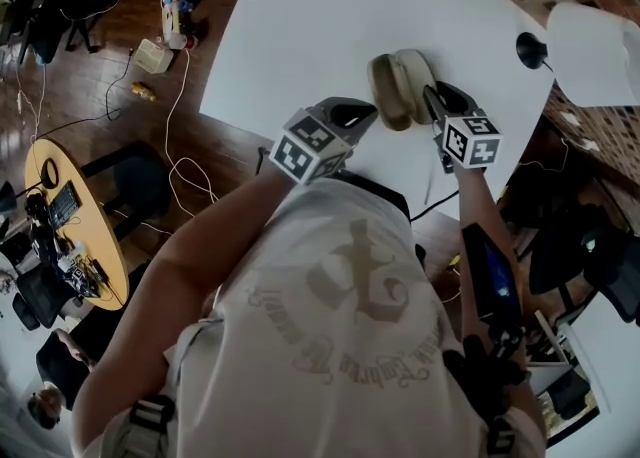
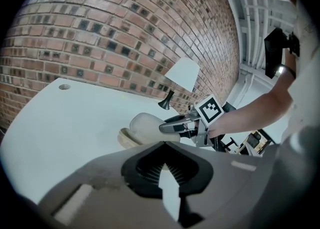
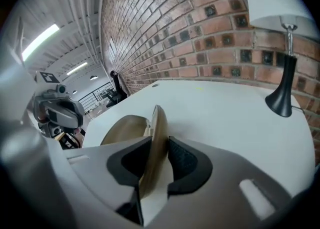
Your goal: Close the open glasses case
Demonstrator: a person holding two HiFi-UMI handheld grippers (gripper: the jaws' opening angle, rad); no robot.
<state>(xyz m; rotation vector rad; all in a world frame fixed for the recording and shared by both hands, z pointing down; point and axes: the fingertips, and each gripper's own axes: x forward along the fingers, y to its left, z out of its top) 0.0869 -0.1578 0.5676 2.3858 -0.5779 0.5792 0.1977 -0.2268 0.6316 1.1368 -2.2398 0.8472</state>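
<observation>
A beige glasses case [image 1: 398, 86] lies open near the front edge of the white table [image 1: 330, 26]. In the right gripper view its lid [image 3: 158, 125] stands on edge between my jaws, and the other shell [image 3: 120, 129] lies to the left. My right gripper [image 3: 159, 149] is shut on that lid, its pads against both faces. It holds the case's right side in the head view [image 1: 440, 101]. My left gripper [image 1: 358, 114] hovers just left of the case, apart from it. It is open with only table showing between its pads [image 2: 167, 168]. The case [image 2: 145, 124] lies ahead of it.
A lamp with a white shade [image 1: 592, 51] and black foot [image 3: 281, 98] stands at the table's right end, by the brick wall [image 2: 110, 28]. Cables and a round yellow table [image 1: 80, 216] are on the floor to the left.
</observation>
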